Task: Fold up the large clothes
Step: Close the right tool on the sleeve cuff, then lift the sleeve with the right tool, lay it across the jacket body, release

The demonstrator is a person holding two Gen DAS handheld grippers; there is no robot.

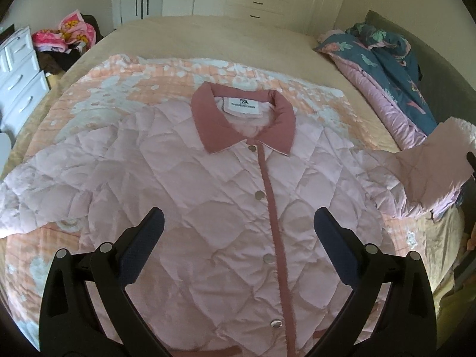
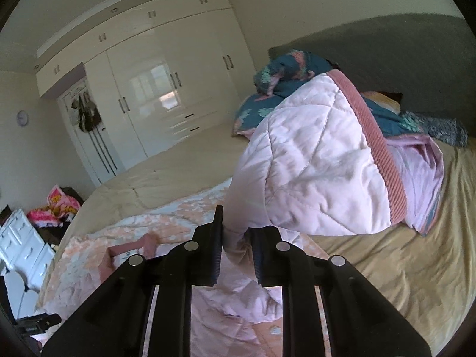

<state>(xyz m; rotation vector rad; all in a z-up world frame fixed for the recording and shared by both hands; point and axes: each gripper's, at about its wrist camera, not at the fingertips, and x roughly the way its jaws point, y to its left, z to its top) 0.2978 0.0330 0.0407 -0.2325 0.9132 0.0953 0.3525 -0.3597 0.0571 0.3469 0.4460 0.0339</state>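
A pale pink quilted jacket (image 1: 184, 178) with a dusty-rose collar (image 1: 214, 119) and snap-button placket lies face up and buttoned on a peach floral blanket (image 1: 125, 89) on the bed. My left gripper (image 1: 238, 229) is open and empty, hovering above the jacket's lower front. My right gripper (image 2: 236, 238) is shut on the jacket's right sleeve (image 2: 312, 160) near its ribbed rose cuff (image 2: 377, 148) and holds it lifted off the bed. That raised sleeve also shows at the right edge of the left wrist view (image 1: 431, 166).
A bundled blue floral duvet (image 1: 386, 59) lies by the grey headboard (image 2: 386, 59). The tan bedsheet (image 2: 401, 253) surrounds the blanket. A white drawer unit (image 1: 20, 83) and a pink clothes pile (image 1: 68, 32) stand left of the bed. White wardrobes (image 2: 154, 89) fill the far wall.
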